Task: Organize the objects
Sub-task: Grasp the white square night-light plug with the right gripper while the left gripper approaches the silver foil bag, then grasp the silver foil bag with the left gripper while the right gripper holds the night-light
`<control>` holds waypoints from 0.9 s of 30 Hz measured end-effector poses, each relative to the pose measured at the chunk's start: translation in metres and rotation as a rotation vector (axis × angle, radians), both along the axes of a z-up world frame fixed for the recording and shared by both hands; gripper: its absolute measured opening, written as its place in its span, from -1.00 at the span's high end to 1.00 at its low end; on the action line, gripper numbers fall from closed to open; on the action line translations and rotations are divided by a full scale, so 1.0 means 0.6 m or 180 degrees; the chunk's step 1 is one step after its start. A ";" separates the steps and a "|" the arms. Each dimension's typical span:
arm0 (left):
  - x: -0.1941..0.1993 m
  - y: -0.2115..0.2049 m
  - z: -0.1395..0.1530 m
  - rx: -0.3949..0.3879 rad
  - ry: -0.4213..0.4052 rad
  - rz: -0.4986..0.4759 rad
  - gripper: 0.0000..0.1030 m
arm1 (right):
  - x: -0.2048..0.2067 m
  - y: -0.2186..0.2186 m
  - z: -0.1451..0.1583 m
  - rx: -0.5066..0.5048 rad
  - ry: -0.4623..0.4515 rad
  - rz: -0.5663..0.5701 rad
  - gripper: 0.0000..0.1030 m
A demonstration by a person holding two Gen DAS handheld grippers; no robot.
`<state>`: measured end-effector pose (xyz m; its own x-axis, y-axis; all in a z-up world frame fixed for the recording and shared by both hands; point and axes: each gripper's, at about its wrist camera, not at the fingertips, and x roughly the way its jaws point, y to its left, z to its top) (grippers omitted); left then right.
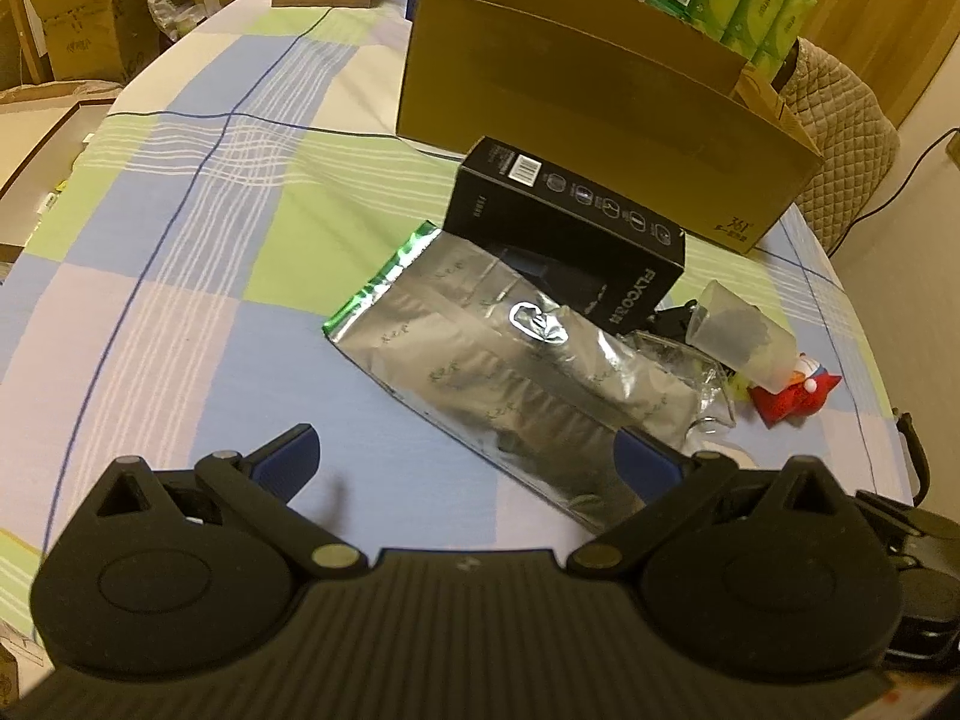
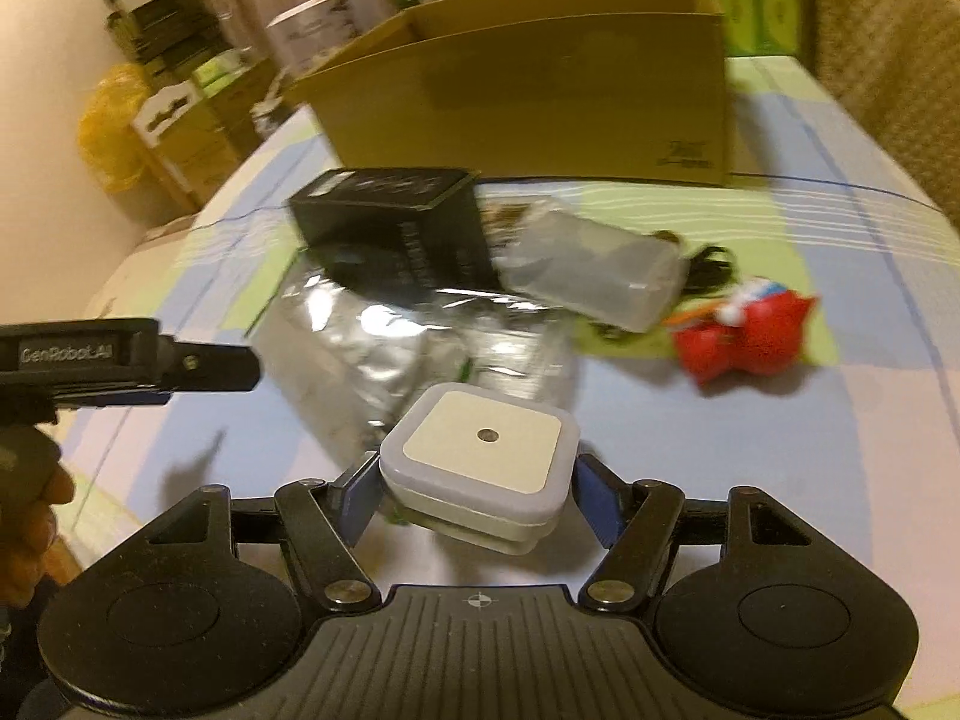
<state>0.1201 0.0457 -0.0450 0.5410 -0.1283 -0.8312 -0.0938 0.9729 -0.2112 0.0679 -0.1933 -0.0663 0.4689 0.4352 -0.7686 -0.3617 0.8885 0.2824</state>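
Right wrist view: the right gripper [image 2: 477,495] has its blue pads pinching the white square night light [image 2: 480,462] (held just above the checked tablecloth [image 2: 780,420]). Ahead lie the silver foil bag [image 2: 384,336], black box [image 2: 396,222] and red toy [image 2: 744,330], all blurred. The left gripper [image 1: 468,456] stands spread over the bag's near corner, gripping nothing.

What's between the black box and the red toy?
A clear plastic cup lies on its side between the black box and the red toy, with a black cord behind it; the right wrist view shows it best.
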 end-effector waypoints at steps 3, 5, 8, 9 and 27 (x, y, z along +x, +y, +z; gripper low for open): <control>-0.002 0.009 0.004 0.0003 -0.0003 0.0032 -0.99 | 0.006 0.024 -0.005 0.0053 0.0043 0.0161 -0.27; -0.001 0.015 0.006 0.0008 -0.0004 0.0043 -0.99 | 0.012 0.044 -0.012 0.0081 0.0085 0.0289 -0.27; 0.000 0.027 0.011 0.0044 -0.0020 0.0081 -0.99 | 0.016 0.077 -0.019 0.0177 0.0148 0.0546 -0.26; 0.001 0.033 0.013 0.0061 -0.0022 0.0104 -0.99 | 0.016 0.085 -0.020 0.0196 0.0158 0.0603 -0.26; 0.118 0.049 -0.026 -0.0527 0.0297 0.0627 -0.97 | 0.018 0.005 0.043 -0.0024 -0.0147 0.0325 -0.26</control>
